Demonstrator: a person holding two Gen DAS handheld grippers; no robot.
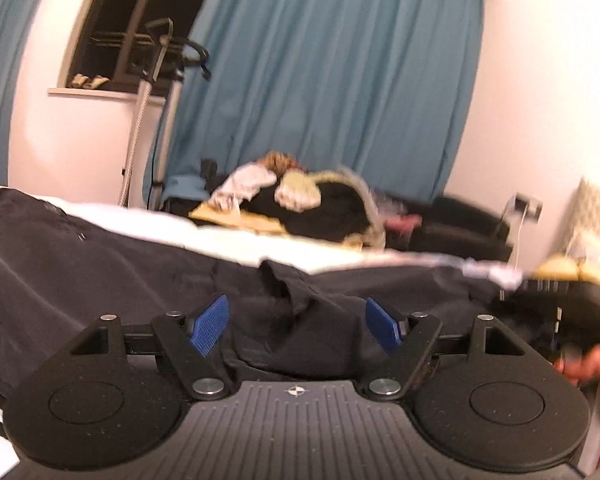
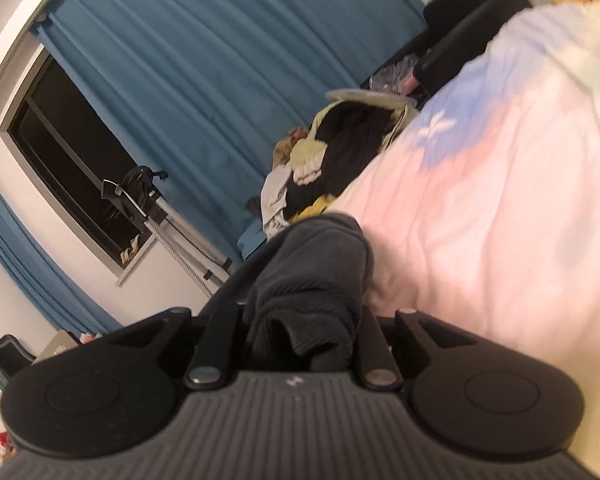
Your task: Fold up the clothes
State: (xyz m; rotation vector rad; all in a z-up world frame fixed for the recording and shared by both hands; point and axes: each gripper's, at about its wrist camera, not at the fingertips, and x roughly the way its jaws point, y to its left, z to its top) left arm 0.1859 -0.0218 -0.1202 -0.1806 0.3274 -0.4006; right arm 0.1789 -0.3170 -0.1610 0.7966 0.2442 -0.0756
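A dark grey garment (image 1: 100, 264) lies spread across the bed in the left wrist view, with a bunched ridge of it rising in the middle. My left gripper (image 1: 296, 322) stands open. Its blue pads (image 1: 210, 324) are wide apart on either side of that ridge and do not press it. In the right wrist view my right gripper (image 2: 304, 320) is shut on a thick fold of the same dark garment (image 2: 320, 256), which bulges up out of the jaws and hides the fingertips. A hand (image 1: 588, 364) shows at the right edge.
The bed has a pale sheet (image 2: 480, 220). A pile of mixed clothes (image 1: 300, 196) lies at its far side, with a black sofa (image 1: 460, 224) behind. Blue curtains (image 1: 332, 80), a dark window and a steamer pole (image 1: 140, 120) stand along the far wall.
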